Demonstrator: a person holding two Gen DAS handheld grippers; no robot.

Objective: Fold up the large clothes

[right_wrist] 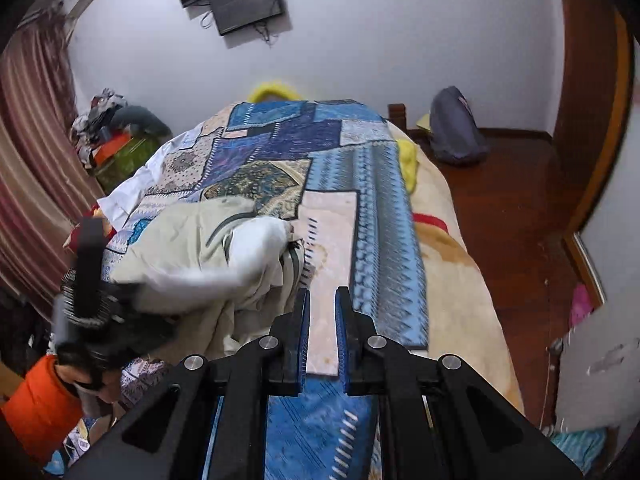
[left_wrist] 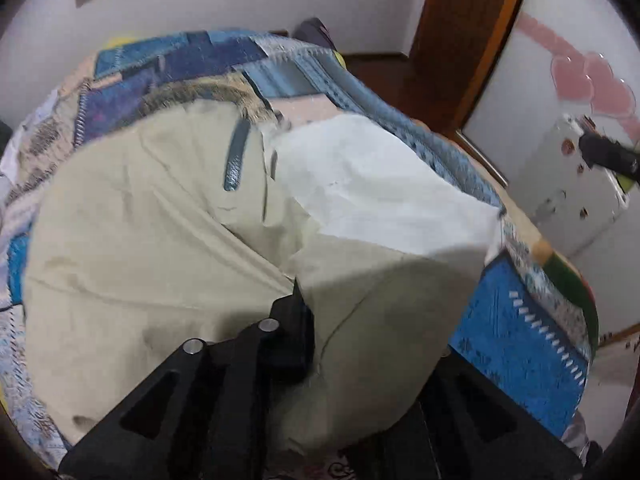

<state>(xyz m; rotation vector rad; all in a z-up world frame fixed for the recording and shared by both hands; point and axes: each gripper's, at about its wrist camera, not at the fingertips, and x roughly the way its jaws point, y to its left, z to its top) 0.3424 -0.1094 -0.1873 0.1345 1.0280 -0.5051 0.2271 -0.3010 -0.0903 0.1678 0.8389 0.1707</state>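
Mid-fold, I judge: my left tool clamped on beige jacket, carrying fabric over. Jacket bunched on patchwork bed cover, near side of bed; white lining turned out, grey zip showing. My right tool nearly closed, holding nothing, above cover. Next: lay flap flat, regrip free edge.

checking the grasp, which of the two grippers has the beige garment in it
The left gripper: its jaws are closed on the beige garment. The right gripper holds nothing, above the patchwork bedspread.
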